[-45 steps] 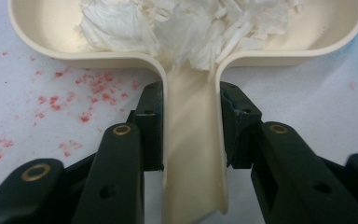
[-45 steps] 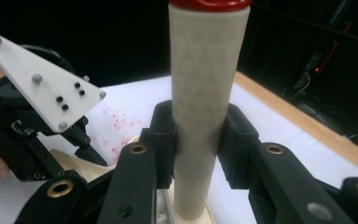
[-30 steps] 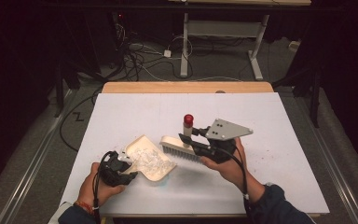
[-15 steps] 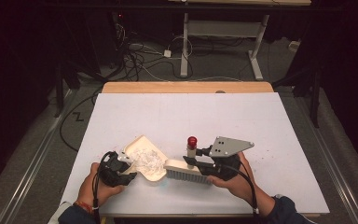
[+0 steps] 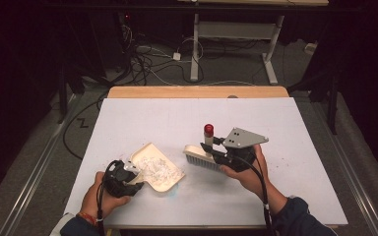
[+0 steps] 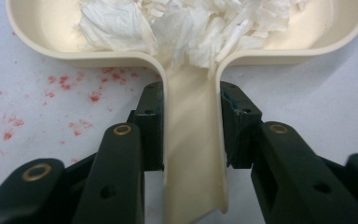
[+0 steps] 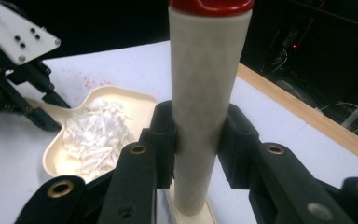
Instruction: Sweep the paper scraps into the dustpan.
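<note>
A cream dustpan (image 5: 169, 185) lies on the white table (image 5: 256, 118) with a heap of white paper shreds (image 5: 153, 166) in it. My left gripper (image 5: 134, 175) is shut on its handle; in the left gripper view the pads squeeze the dustpan handle (image 6: 193, 177) from both sides, and the paper shreds (image 6: 191, 28) lie just beyond. My right gripper (image 5: 215, 151) is shut on the upright, red-capped handle of a hand brush (image 5: 200, 159), whose bristles sit a little right of the pan. The brush handle (image 7: 205, 93) stands between the jaws of the right gripper (image 7: 198, 135), with the dustpan (image 7: 142, 103) beyond.
Faint red specks (image 6: 51, 88) dot the table around the pan and on the right side (image 5: 295, 162). A wooden strip (image 5: 197, 92) runs along the far edge. Cables and desk legs (image 5: 195, 54) lie on the dark floor beyond.
The right gripper carried the brush toward the near edge, then back away and slightly right. The left gripper and dustpan have stayed where they were.
</note>
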Demonstrator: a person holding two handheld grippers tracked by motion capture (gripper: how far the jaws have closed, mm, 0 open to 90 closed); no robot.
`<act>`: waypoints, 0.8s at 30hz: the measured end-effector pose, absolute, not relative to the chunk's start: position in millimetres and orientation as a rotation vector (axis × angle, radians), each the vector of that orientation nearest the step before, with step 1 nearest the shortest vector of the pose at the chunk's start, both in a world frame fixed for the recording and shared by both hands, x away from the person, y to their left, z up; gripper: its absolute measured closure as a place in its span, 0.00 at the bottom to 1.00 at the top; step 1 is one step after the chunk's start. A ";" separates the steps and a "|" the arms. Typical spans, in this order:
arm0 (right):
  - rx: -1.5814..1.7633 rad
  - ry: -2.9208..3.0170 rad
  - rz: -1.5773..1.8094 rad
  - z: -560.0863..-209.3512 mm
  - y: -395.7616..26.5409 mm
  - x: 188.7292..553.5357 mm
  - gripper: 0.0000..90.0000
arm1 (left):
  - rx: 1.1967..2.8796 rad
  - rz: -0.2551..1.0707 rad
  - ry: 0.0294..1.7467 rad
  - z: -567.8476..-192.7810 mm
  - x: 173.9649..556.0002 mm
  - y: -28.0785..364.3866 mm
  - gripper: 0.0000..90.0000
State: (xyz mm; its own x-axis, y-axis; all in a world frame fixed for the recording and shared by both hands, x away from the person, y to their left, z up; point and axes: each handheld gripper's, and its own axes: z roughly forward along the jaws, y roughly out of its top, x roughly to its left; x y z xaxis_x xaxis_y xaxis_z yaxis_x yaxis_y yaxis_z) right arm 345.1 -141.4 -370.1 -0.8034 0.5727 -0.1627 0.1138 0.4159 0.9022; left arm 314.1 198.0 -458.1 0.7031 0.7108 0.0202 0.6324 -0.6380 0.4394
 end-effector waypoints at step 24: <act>0.677 2.095 1.331 -366.8 -155.8 343.9 0.78 | 2.561 0.240 0.988 -451.3 302.7 202.7 0.70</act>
State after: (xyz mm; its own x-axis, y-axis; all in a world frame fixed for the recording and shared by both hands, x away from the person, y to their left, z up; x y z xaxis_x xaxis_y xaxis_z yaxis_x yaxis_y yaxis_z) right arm 343.9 -155.8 -366.8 -0.7151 0.6734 -0.1875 0.1165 0.3792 0.9180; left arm 302.7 202.7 -451.3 0.7374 0.6751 0.0206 0.6095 -0.6783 0.4104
